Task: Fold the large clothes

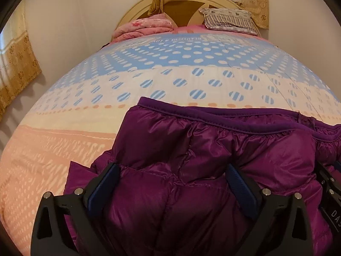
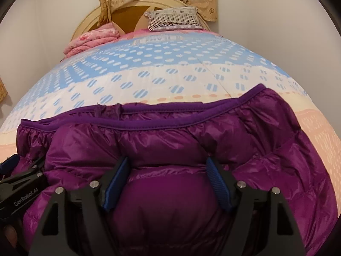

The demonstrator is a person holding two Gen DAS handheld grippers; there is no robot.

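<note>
A shiny purple puffer jacket (image 1: 213,140) lies bunched on the bed at its near end, its darker purple hem band on the far side; the right wrist view shows the jacket (image 2: 149,140) too. My left gripper (image 1: 172,167) stands wide open over the jacket's left part, padded fabric bulging between its blue pads (image 1: 104,183). My right gripper (image 2: 167,160) is open over the right part, a puffed fold swelling up between its pads (image 2: 217,181). The two grippers are side by side: the right one shows at the left view's right edge (image 1: 328,181), the left one at the right view's left edge (image 2: 21,170).
The bed (image 1: 64,149) has a pink, cream and blue dotted cover. At its head lie a folded pink blanket (image 1: 147,26) and a striped pillow (image 1: 230,20) against a rounded headboard (image 1: 136,12). Gold curtains (image 1: 19,64) hang left and behind. Walls close in on both sides.
</note>
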